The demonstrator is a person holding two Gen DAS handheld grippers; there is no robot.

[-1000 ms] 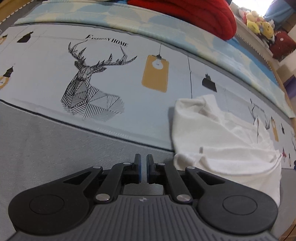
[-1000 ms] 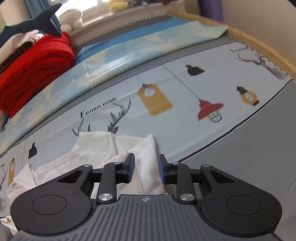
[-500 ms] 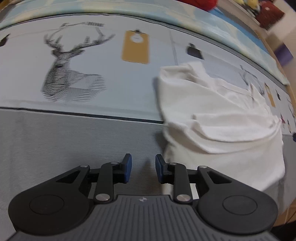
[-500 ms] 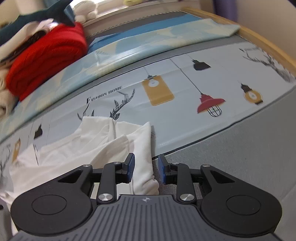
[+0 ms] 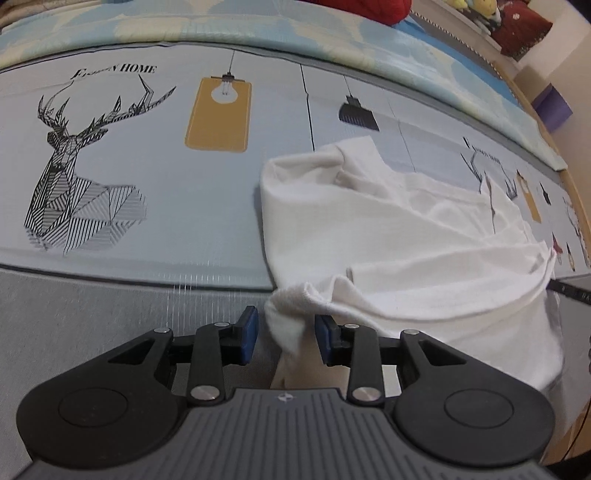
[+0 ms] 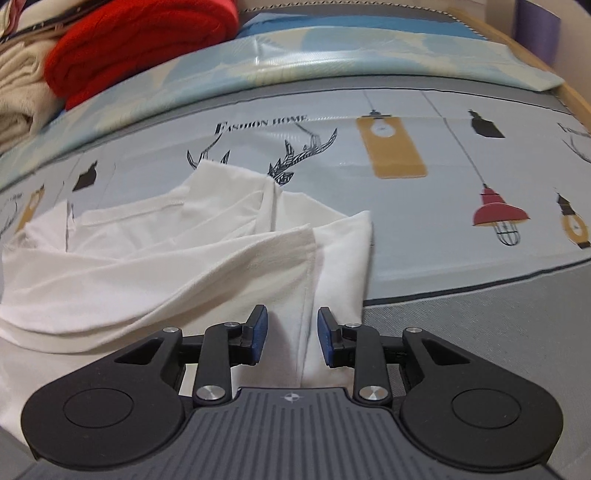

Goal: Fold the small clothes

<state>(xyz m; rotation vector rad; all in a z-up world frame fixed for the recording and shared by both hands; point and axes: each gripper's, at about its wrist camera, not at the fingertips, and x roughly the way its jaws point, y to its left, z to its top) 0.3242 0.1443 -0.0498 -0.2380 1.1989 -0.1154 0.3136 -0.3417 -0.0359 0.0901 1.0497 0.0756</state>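
Observation:
A small white garment [image 5: 406, 243] lies crumpled on a printed bed sheet [image 5: 147, 184], its near edge hanging over the bed's front edge. My left gripper [image 5: 284, 334] is open, its blue pads on either side of the garment's near left corner. In the right wrist view the same garment [image 6: 166, 251] spreads to the left. My right gripper [image 6: 291, 334] is open around its near right edge, where a hem seam runs between the pads. Neither gripper is closed on the cloth.
A red folded blanket [image 6: 140, 40] and beige cloth [image 6: 18, 92] lie at the back of the bed. A light blue patterned cover [image 5: 295, 33] runs along the far side. A wooden bed rim [image 6: 535, 66] curves at the right.
My left gripper has opened from shut and moved right onto the garment's corner. My right gripper has opened a little wider and moved further over the garment's right edge.

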